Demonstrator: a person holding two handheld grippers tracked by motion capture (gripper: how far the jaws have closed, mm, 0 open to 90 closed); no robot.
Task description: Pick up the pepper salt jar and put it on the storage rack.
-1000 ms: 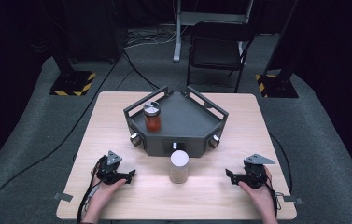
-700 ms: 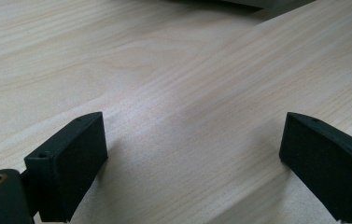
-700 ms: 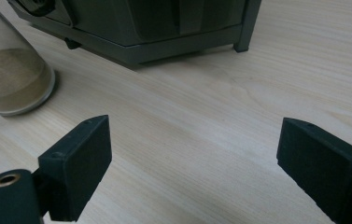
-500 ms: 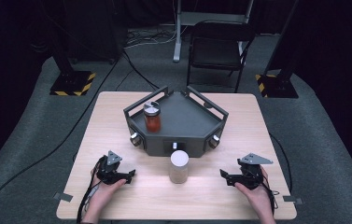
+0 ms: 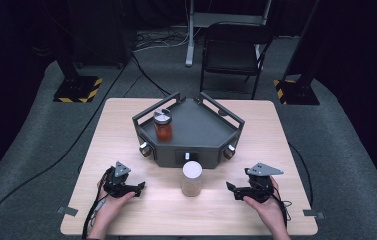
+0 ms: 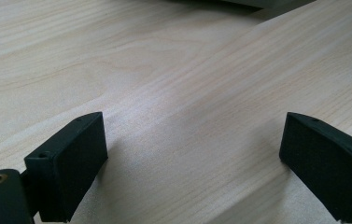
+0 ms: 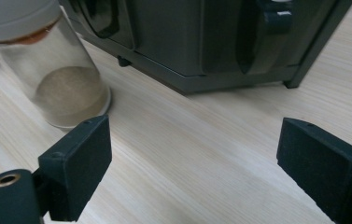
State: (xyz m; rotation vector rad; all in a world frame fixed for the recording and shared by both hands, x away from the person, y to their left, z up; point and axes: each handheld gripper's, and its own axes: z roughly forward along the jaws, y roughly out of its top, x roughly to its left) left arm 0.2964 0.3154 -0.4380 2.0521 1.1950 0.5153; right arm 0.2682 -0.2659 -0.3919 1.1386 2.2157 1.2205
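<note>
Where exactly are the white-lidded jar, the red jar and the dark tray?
White-lidded jar (image 5: 192,179), high view, on its glass side.
Red jar (image 5: 163,130), high view, on its red body.
Dark tray (image 5: 203,130), high view, on its bare floor.

black chair (image 5: 235,50) behind table, striped stand bases (image 5: 78,89)

both forearms come in from the near edge, each hand wrapped round a gripper held low and pointing inward toward the middle. the left gripper (image 5: 137,188) sits near left, jaws spread wide with nothing between them. the right gripper (image 5: 232,189) sits near right, jaws likewise wide apart and empty.
</note>
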